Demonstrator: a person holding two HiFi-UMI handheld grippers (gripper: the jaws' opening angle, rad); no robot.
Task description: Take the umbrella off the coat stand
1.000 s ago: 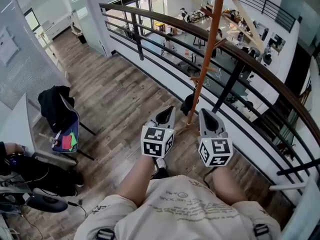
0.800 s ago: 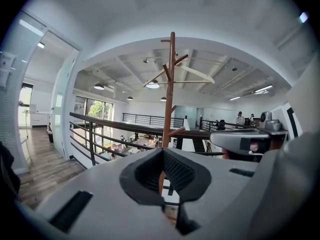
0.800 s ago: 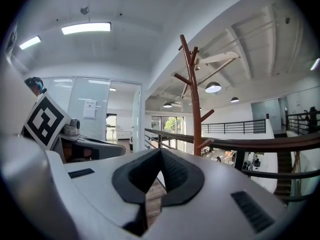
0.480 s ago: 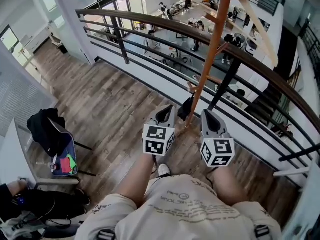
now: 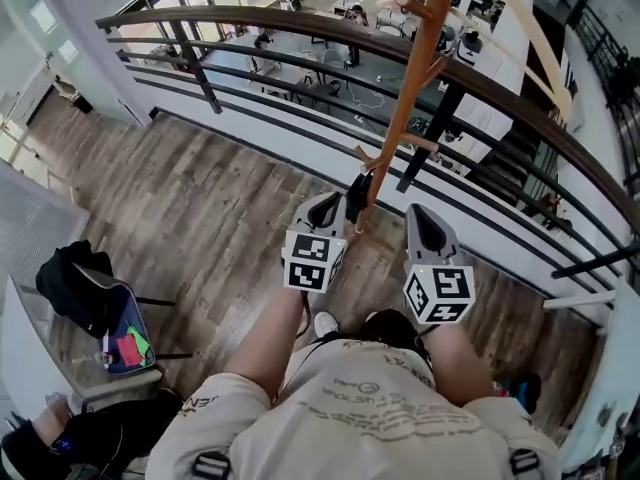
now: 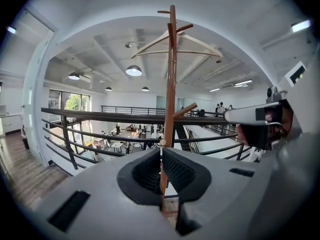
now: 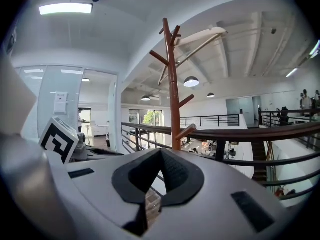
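Observation:
A dark folded umbrella (image 5: 356,196) hangs low on the orange-brown coat stand (image 5: 400,108), close against its pole. My left gripper (image 5: 325,200) is shut and empty, its tip just left of the umbrella. On the pole's right, my right gripper (image 5: 418,213) is also shut and holds nothing. In the left gripper view the pole (image 6: 171,74) rises straight ahead behind the closed jaws of the left gripper (image 6: 161,151), which hide the umbrella. The right gripper view shows the stand (image 7: 173,84) slightly left of centre beyond the right gripper (image 7: 161,151).
A dark railing (image 5: 300,23) runs right behind the stand, with a drop to a lower floor beyond. A wooden hanger (image 6: 180,39) sits at the top of the stand. A chair with a black jacket (image 5: 85,298) stands at the left.
I have stepped closer to the stand. Both grippers now flank the pole more tightly, and the left one's tip has come up beside the umbrella.

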